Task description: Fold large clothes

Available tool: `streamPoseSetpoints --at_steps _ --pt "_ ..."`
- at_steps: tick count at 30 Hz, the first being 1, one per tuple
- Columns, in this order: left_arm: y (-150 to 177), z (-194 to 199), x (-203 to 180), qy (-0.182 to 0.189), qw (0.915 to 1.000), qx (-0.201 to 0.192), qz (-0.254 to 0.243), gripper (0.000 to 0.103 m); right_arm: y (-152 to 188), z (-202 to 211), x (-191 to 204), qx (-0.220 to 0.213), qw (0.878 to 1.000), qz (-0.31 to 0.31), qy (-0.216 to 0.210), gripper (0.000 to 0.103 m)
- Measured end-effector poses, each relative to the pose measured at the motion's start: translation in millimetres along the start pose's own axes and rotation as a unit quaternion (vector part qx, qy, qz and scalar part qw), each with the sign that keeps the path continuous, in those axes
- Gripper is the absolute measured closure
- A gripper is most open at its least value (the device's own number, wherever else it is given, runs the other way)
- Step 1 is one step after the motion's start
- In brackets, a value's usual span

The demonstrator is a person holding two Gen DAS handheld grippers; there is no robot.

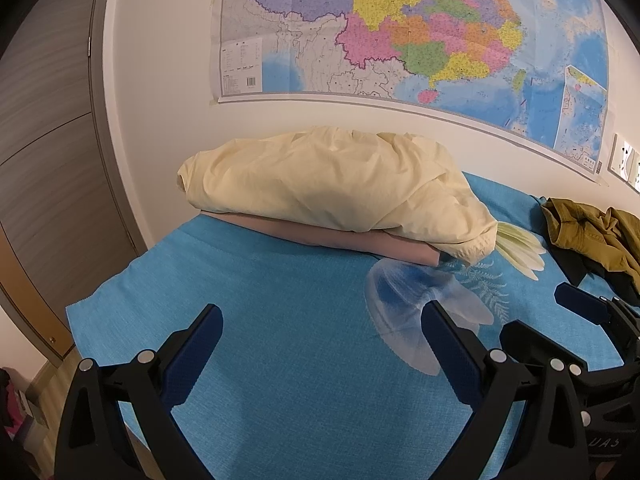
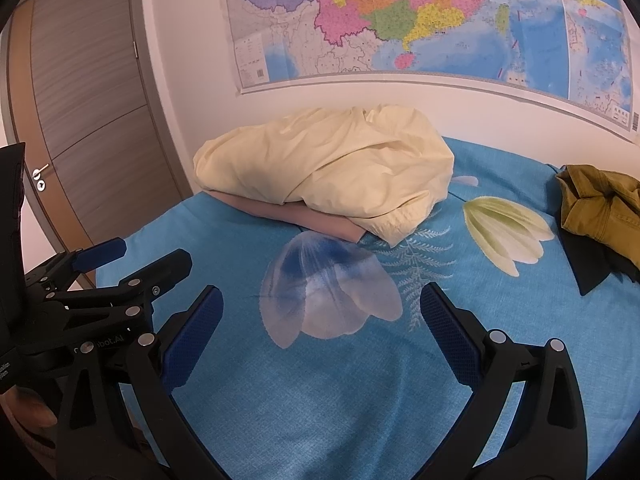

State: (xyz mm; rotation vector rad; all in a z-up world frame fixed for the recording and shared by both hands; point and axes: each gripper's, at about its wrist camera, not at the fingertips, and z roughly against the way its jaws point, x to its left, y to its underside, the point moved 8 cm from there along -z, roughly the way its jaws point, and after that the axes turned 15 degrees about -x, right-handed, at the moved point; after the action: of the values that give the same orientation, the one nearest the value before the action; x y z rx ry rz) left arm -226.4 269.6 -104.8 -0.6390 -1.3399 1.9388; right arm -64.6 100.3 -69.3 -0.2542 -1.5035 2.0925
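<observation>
Bed (image 1: 280,360) under blue floral sheet fills both views; wall map (image 1: 400,28) cut off at top. Cream garment (image 1: 332,188) bundled at far edge near wall, over a pinkish folded piece (image 1: 340,240), mostly hidden. Olive garment (image 2: 600,208) crumpled at right, partly cropped. Door handle (image 2: 40,172) shows in right view only. My left hand-held gripper (image 1: 322,344) and right hand-held gripper (image 2: 320,328) both spread wide, empty, above the sheet.

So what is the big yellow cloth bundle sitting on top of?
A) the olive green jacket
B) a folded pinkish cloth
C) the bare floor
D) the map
B: the pale yellow bundle rests on a flat folded pinkish cloth on the blue bed sheet; the olive jacket lies apart.
</observation>
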Motion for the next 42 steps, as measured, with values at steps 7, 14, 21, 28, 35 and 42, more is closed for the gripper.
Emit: streamPoseSetpoints --at_steps 7,14,21,28,35,42 --pt "0.1 -0.9 -0.4 0.000 1.0000 0.002 0.000 0.007 0.5 -0.5 0.1 0.000 1.000 0.001 0.000 0.006" --pt "1.1 -2.1 -0.3 0.000 1.0000 0.004 0.001 0.007 1.4 -0.8 0.0 0.002 1.000 0.000 0.000 0.006" --pt "1.8 -2.6 -0.2 0.000 1.0000 0.005 0.002 0.007 1.4 -1.3 -0.8 0.002 1.000 0.000 -0.001 0.006" --pt "2.1 -3.1 -0.4 0.000 1.0000 0.005 0.002 0.007 1.4 -1.6 -1.5 0.001 1.000 0.001 -0.002 0.006" --pt "1.8 -5.1 -1.8 0.001 1.0000 0.006 0.002 0.007 1.1 -2.8 -3.9 0.001 1.000 0.001 -0.003 0.006" --pt "2.7 -5.6 -2.4 0.001 1.0000 0.008 0.004 0.007 0.2 -2.6 -4.1 0.000 1.000 0.000 -0.003 0.006"
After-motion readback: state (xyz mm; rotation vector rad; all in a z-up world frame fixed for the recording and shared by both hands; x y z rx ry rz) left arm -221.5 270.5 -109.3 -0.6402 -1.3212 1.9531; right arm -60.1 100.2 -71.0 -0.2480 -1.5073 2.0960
